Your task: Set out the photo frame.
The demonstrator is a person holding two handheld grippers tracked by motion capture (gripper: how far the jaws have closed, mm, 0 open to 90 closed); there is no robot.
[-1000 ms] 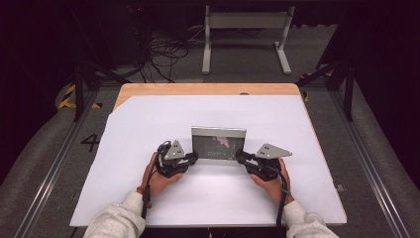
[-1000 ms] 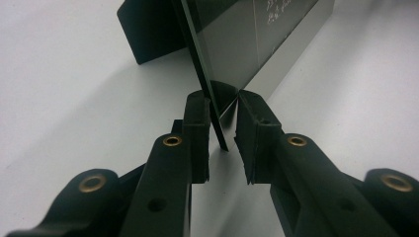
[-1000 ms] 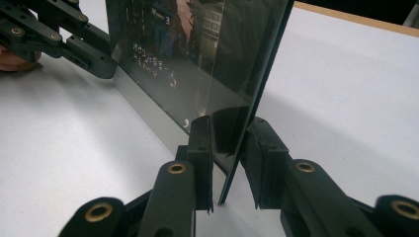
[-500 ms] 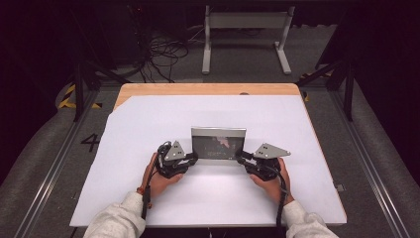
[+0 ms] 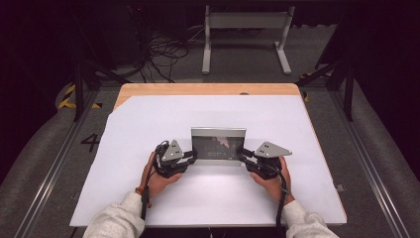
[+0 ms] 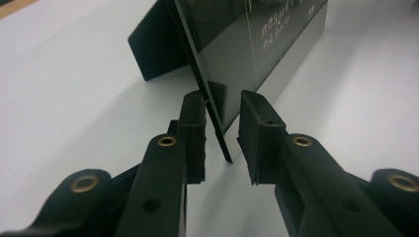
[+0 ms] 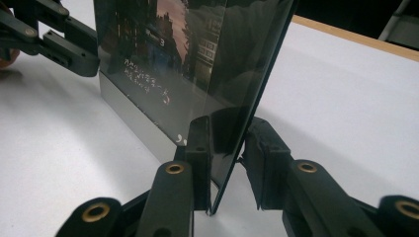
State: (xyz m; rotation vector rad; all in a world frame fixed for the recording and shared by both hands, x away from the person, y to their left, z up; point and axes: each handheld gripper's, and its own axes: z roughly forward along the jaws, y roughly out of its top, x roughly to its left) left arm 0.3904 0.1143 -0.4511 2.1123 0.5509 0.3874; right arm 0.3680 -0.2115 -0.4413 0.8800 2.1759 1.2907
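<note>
A glass-fronted picture frame [image 5: 218, 144] stands upright on the white table [image 5: 148, 124], with a dark stand leaf behind it [image 6: 153, 49]. My left gripper [image 5: 194, 156] straddles its left edge. In the left gripper view the thin frame edge [image 6: 217, 128] sits between the jaws [image 6: 222, 133], which have just been opening; one pad is near the glass and the other stands clear of it. My right gripper [image 5: 242, 156] straddles the right edge. In the right gripper view the frame [image 7: 163, 59] leans between the jaws [image 7: 227, 153], with a sliver of table showing beside it. The left gripper [image 7: 81, 59] shows beyond the frame.
A wooden strip [image 5: 208, 89] runs along the table's far edge. Beyond it on the dark floor are cables [image 5: 163, 54] and a grey metal stand [image 5: 247, 25]. White table surface lies open on all sides of the frame.
</note>
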